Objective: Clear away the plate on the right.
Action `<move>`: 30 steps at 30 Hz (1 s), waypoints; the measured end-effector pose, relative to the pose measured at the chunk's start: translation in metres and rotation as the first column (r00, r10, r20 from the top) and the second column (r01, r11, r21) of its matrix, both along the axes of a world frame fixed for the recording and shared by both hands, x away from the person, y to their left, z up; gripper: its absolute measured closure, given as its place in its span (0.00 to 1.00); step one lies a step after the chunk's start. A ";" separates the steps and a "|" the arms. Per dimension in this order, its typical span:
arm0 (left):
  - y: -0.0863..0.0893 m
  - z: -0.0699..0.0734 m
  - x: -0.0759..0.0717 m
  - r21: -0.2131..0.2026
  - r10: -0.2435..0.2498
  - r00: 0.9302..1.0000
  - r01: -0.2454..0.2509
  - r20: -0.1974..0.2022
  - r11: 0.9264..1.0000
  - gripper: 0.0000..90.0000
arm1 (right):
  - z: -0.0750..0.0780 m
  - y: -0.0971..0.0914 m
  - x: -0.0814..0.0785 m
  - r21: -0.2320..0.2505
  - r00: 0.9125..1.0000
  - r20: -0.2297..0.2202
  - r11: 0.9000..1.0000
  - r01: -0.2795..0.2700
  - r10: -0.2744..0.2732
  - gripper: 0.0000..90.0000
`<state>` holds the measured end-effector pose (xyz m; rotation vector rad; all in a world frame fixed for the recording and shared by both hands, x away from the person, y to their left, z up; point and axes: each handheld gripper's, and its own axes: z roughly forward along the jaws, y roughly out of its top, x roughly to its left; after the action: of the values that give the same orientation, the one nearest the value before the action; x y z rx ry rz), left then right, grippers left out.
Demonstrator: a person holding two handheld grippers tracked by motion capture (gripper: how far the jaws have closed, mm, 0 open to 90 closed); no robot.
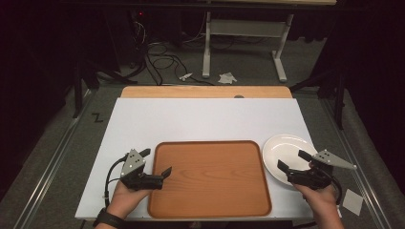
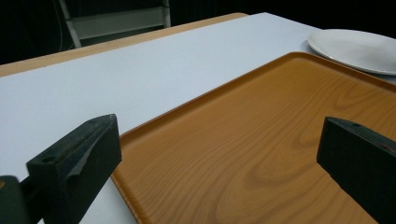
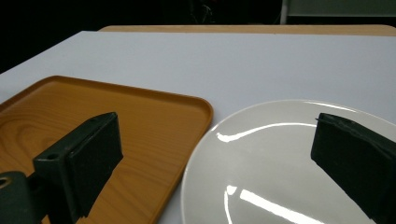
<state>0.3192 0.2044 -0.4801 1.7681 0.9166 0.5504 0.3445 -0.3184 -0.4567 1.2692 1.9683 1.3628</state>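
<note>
While the wooden tray [image 1: 210,177] lies at the near middle of the white surface [image 1: 200,119], everything else can be placed against it. Off the tray's left edge, the left hand [image 1: 125,196] comes in from the near side with a dark watch band [image 1: 109,219] at the wrist, holding the left gripper [image 1: 156,163]. Its jaws stand wide apart with nothing between them; one reaches over the tray's left rim and the other lies just outside that rim above the white surface. In the left gripper view the same left gripper [image 2: 219,163] looks across the tray [image 2: 261,154], one jaw over the bare surface [image 2: 116,79] beside the rim and the other over the wood grain, with the plate [image 2: 359,49] beyond the tray's far corner.

Just beside the tray's right edge, toward its far corner, sits the white plate [image 1: 282,150]; whether it touches the rim I cannot tell. The right hand [image 1: 321,202] holds the right gripper [image 1: 292,161] over the near part of the plate, jaws spread wide and holding nothing. In the right gripper view, the right gripper [image 3: 215,163] has one jaw over the tray's corner [image 3: 154,116] and the other over the plate [image 3: 271,158], which is bare and glossy

Beyond the tray, past the far edge of the surface, cables [image 1: 165,62] and scraps of paper [image 1: 227,77] lie on the floor
</note>
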 end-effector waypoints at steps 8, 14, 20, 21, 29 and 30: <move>-0.003 0.000 0.002 -0.002 -0.010 1.000 0.010 0.002 1.000 0.01 | 0.003 -0.019 -0.003 0.019 0.998 -0.020 0.998 0.057 -0.056 0.06; -0.003 0.001 0.003 -0.007 -0.008 1.000 0.008 0.006 1.000 0.01 | -0.001 -0.027 -0.004 0.025 0.996 -0.032 0.996 0.081 -0.080 0.06; -0.003 0.001 0.004 -0.012 -0.009 1.000 0.009 0.008 1.000 0.01 | -0.003 -0.033 -0.004 0.039 0.994 -0.047 0.994 0.102 -0.100 0.08; -0.003 0.002 0.004 -0.014 -0.008 1.000 0.008 0.009 1.000 0.01 | -0.004 -0.034 -0.004 0.043 0.993 -0.052 0.993 0.110 -0.108 0.09; 0.000 0.003 0.006 -0.024 0.005 1.000 -0.004 0.017 1.000 0.01 | -0.006 -0.044 -0.006 0.054 0.987 -0.078 0.988 0.145 -0.141 0.11; 0.001 0.003 0.007 -0.031 0.010 1.000 -0.009 0.017 0.999 0.01 | -0.006 -0.046 -0.006 0.054 0.986 -0.078 0.987 0.150 -0.145 0.12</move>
<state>0.3262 0.2054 -0.4771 1.7301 0.9171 0.5542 0.3383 -0.3644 -0.4626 1.4817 1.8521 1.3285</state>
